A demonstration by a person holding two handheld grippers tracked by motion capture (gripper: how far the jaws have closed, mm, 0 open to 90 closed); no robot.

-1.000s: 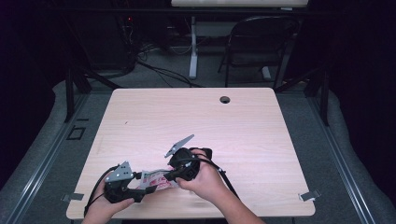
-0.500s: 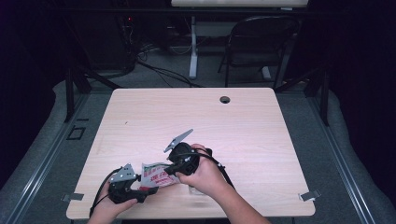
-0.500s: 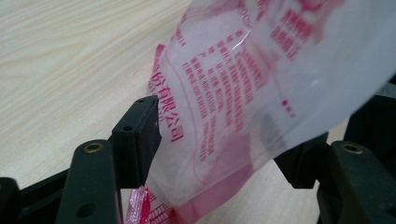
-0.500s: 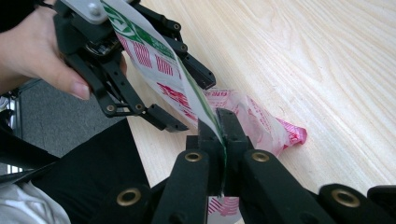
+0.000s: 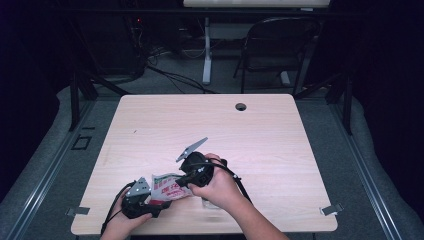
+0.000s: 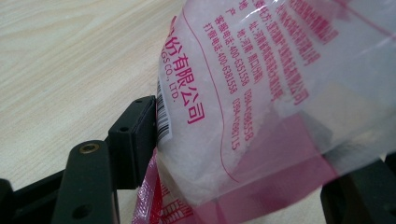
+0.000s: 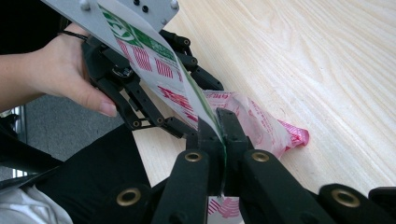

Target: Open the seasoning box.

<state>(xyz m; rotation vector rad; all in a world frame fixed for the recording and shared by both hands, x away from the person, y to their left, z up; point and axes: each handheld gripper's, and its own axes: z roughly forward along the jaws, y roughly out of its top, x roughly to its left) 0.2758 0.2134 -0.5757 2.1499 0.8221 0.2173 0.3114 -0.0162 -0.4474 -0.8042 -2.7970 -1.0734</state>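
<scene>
Crinkly clear plastic bag w/ pink print (image 5: pixel 167 186): light, limp, slippery. Right gripper (image 7: pixel 219 135) clamps its top edge; left gripper (image 6: pixel 243 154) pinches the side. Best hold: flat seams.

- Most of the table (image 5: pixel 280 135) is bare wood, so there's loads of room to swing a hand across the far half and the whole right side.
- Only thing out there is the little round cable hole (image 5: pixel 241 106) near the far edge, flush with the top, nothing to bump.
- The crowded bit is the near left corner: the left gripper (image 5: pixel 159 204), right gripper (image 5: pixel 181 183) and the plastic bag (image 5: pixel 167 186) stretched between them are bunched up tight.
- A clear cup-like thing (image 5: pixel 211 202) sits tucked against the right hand (image 5: pixel 218 186), too blurry to say more.
</scene>
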